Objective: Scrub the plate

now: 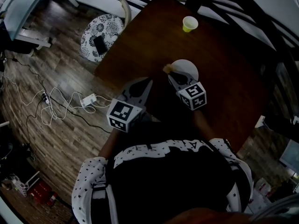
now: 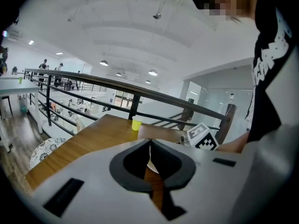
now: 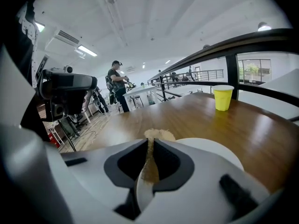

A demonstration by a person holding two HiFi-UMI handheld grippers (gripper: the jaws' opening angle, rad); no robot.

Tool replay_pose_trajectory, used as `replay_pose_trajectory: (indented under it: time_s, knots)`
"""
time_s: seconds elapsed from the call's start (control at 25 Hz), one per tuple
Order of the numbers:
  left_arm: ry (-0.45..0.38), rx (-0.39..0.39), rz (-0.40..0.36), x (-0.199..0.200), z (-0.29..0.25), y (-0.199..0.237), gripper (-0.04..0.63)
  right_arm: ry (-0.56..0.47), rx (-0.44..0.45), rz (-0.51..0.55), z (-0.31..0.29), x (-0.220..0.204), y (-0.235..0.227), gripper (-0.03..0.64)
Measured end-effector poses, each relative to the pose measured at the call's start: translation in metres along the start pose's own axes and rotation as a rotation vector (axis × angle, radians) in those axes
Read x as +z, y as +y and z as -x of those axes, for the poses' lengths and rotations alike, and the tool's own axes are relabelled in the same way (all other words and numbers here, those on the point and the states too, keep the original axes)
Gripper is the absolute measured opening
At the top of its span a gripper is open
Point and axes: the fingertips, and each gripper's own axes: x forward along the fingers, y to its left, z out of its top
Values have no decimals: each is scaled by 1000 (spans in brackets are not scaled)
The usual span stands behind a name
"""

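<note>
A white plate (image 1: 187,68) lies on the dark wooden table (image 1: 224,73); in the right gripper view the plate (image 3: 212,149) shows just beyond the jaws. My right gripper (image 1: 174,78) is shut on a tan scrubbing sponge (image 1: 167,69), whose frayed tip (image 3: 159,134) sticks out over the plate's left edge. My left gripper (image 1: 147,83) hovers at the table's near left edge, left of the plate and apart from it. Its jaws are shut with nothing held between them (image 2: 150,142). The right gripper's marker cube (image 2: 202,137) shows in the left gripper view.
A yellow paper cup (image 1: 189,24) (image 3: 223,97) stands at the far side of the table, by a dark railing (image 2: 140,93). Left of the table is a chair with a patterned cushion (image 1: 100,35). Cables and a white power adapter (image 1: 88,99) lie on the wood floor.
</note>
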Motion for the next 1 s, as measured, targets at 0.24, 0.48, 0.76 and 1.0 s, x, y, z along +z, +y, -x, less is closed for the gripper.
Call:
replay_pose_trajectory:
  time_s: [0.24, 0.48, 0.76, 1.0]
  knots:
    - [2, -2, -7, -4, 5, -4, 14, 9, 21, 2, 0, -7, 8, 44]
    - [-1, 3, -12, -7, 9, -9, 14, 23, 35, 26, 4, -12, 16, 44]
    - [-4, -1, -17, -9, 12, -15, 14, 46, 49, 50, 9, -17, 24, 44]
    - [-3, -9, -21, -11, 12, -22, 14, 48, 57, 75, 16, -20, 32, 44]
